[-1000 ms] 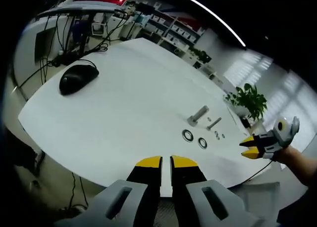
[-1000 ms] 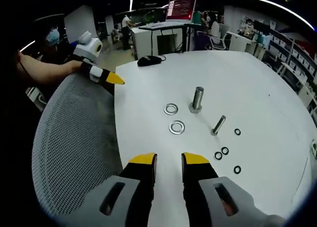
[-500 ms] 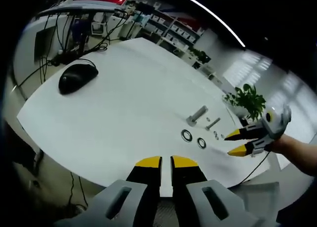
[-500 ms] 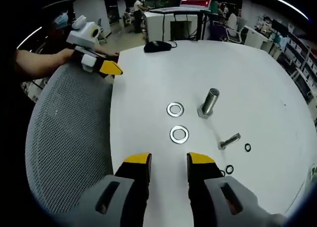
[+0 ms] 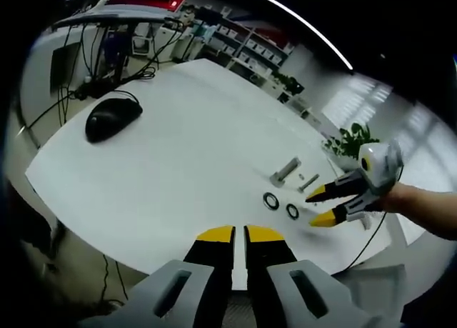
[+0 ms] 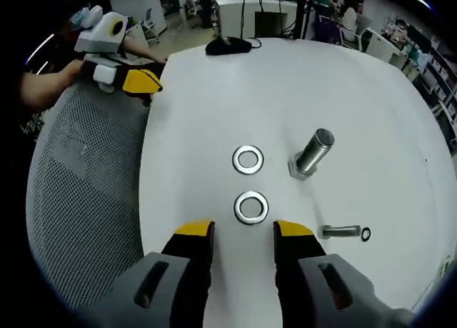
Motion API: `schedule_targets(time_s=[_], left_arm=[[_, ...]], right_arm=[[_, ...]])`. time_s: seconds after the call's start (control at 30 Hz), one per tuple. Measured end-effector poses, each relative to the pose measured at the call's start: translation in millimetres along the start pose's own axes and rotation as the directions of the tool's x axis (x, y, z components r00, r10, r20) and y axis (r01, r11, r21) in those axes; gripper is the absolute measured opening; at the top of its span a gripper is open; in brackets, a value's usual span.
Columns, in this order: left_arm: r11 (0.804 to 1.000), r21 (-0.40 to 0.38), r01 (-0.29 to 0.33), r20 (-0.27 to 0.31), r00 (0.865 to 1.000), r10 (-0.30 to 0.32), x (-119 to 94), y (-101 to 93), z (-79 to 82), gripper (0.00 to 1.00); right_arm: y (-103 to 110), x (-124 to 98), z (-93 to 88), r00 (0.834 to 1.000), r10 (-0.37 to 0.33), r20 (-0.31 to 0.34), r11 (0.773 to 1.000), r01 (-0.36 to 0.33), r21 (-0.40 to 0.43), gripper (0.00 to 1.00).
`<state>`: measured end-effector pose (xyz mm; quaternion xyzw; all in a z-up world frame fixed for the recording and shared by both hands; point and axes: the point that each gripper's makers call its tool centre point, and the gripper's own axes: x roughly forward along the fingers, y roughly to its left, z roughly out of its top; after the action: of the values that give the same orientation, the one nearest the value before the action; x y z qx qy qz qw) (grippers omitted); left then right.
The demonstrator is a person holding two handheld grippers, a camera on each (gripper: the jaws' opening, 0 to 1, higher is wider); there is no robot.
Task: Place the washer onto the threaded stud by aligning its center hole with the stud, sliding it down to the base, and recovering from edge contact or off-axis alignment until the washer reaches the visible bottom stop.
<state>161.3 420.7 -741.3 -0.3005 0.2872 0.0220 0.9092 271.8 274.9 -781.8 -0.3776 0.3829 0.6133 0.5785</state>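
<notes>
Two flat steel washers lie on the white table [image 6: 214, 92]. The nearer washer [image 6: 251, 207] [image 5: 292, 211] sits just ahead of my right gripper [image 6: 243, 231] [image 5: 325, 204], which is open and empty, its yellow tips to either side of it and a little short. The second washer [image 6: 248, 159] [image 5: 271, 200] lies beyond. A thick threaded stud [image 6: 312, 153] [image 5: 285, 172] stands on its hex head to the right of the washers. My left gripper [image 5: 239, 234] [image 6: 118, 71] hangs off the table's near edge, jaws together on nothing.
A small bolt [image 6: 341, 231] [image 5: 308, 181] lies beside a small ring [image 6: 365, 234]. A black mouse [image 5: 113, 118] [image 6: 228, 46] rests at the table's far side. A grey mesh chair back [image 6: 78, 199] stands against the table edge. Cables, desks and shelves lie beyond.
My right gripper has moved in over the table toward the washers and tilted down, so the nearer washer now lies just ahead of its tips. The left gripper has stayed put.
</notes>
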Motion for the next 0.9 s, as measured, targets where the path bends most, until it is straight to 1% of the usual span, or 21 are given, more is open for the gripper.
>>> schedule_targets(time_s=[0.1, 0.17, 0.23, 0.27, 0.3, 0.33, 0.37, 0.43, 0.47, 0.5, 0.53, 0.67, 0.8, 0.9], left_arm=[[1.0, 0.01, -0.002, 0.001, 1.0, 0.002, 0, -0.2, 0.5, 0.01], [1.0, 0.013, 0.011, 0.047, 0.999, -0.012, -1, -1.5, 8.4, 0.0], [1.0, 0.027, 0.014, 0.024, 1.0, -0.014, 0, -1.6, 4.6, 0.0], [0.999, 0.031, 0.006, 0.003, 1.0, -0.006, 1, -0.2, 1.6, 0.0], [0.999, 0.031, 0.005, 0.003, 1.0, -0.005, 1, 0.3, 1.8, 0.0], [0.999, 0.031, 0.005, 0.005, 1.0, -0.006, 1, 0.5, 1.9, 0.0], [1.0, 0.03, 0.006, 0.006, 1.0, -0.006, 0, 0.0, 2.1, 0.0], [1.0, 0.03, 0.006, 0.003, 1.0, -0.006, 1, 0.7, 1.7, 0.0], [1.0, 0.031, 0.005, 0.001, 1.0, -0.005, 1, 1.2, 1.4, 0.0], [0.999, 0.033, 0.003, 0.0, 1.0, -0.003, 0, 0.8, 1.2, 0.0], [0.999, 0.033, 0.004, 0.002, 1.0, -0.004, 0, 0.7, 1.5, 0.0], [0.999, 0.032, 0.004, 0.005, 1.0, -0.005, 1, 1.2, 1.9, 0.0], [1.0, 0.027, 0.003, 0.01, 1.0, -0.003, 0, 1.1, 2.2, 0.0], [1.0, 0.024, 0.002, 0.011, 1.0, -0.003, 1, 1.2, 2.3, 0.0]], right_arm=[[-1, 8, -1.6, 0.999, 0.008, -0.036, 1.0, -0.009, -0.023, 0.35], [-2, 11, -2.5, 0.998, 0.015, -0.057, 0.999, -0.017, -0.029, 0.35], [-3, 15, -3.9, 0.996, 0.014, -0.086, 0.999, -0.018, -0.047, 0.35], [-5, 17, -4.4, 0.995, 0.011, -0.098, 0.998, -0.017, -0.062, 0.35], [-6, 20, -5.4, 0.993, 0.009, -0.114, 0.997, -0.017, -0.072, 0.35], [-8, 20, -1.1, 0.995, 0.005, -0.103, 0.995, -0.014, -0.094, 0.34], [-9, 22, 0.5, 0.994, 0.003, -0.11, 0.997, -0.011, -0.074, 0.34], [-7, 21, 2.6, 0.993, 0.009, -0.119, 0.997, -0.019, -0.08, 0.34], [-8, 21, 1.6, 0.991, 0.001, -0.136, 0.994, -0.017, -0.112, 0.33], [-7, 21, 1.3, 0.988, 0.005, -0.157, 0.987, -0.031, -0.16, 0.33], [-6, 21, 1.4, 0.986, 0.005, -0.166, 0.987, -0.032, -0.159, 0.33], [-5, 22, 2.8, 0.98, 0.014, -0.199, 0.978, -0.055, -0.2, 0.32], [-4, 23, 2.7, 0.979, 0.023, -0.203, 0.965, -0.075, -0.251, 0.32], [-4, 23, 2.7, 0.978, 0.026, -0.208, 0.962, -0.081, -0.263, 0.31]])
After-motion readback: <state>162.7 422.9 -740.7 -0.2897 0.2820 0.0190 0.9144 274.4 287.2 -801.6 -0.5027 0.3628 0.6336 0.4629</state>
